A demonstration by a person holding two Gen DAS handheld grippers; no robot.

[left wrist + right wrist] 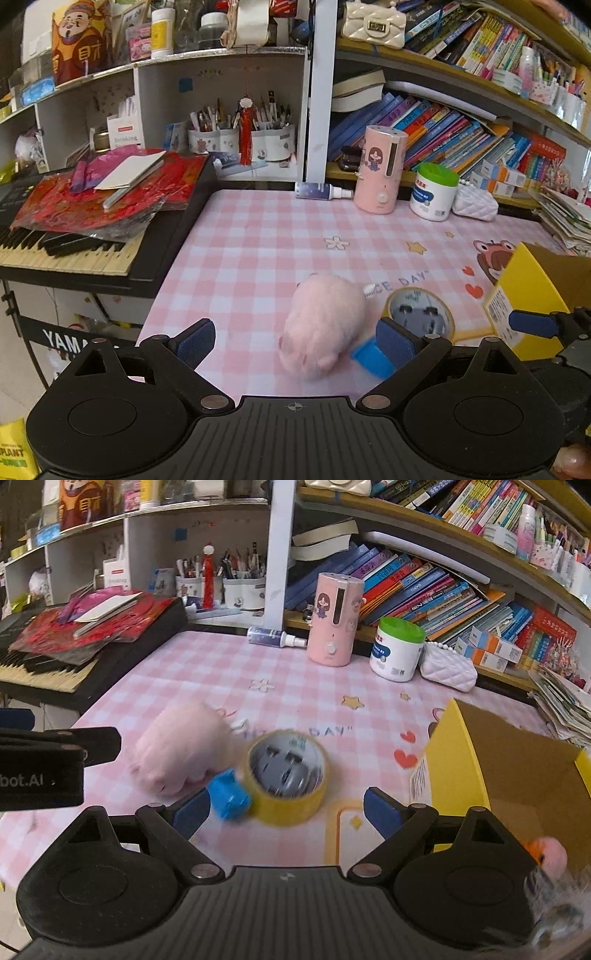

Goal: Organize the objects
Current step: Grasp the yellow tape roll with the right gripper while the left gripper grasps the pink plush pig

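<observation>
Both grippers hover wide open, holding nothing, over the pink checked tabletop [295, 672]. Left gripper [295, 341] has the pink plush toy [321, 325] just ahead between its fingers, untouched. Right gripper [286, 810] faces the yellow tape roll [291, 805] with a grey toy car [284, 770] inside it; blue block [229, 799] touches the roll at 9 o'clock, plush beyond at 10. Open yellow cardboard box [454, 760] sits at 3 o'clock.
</observation>
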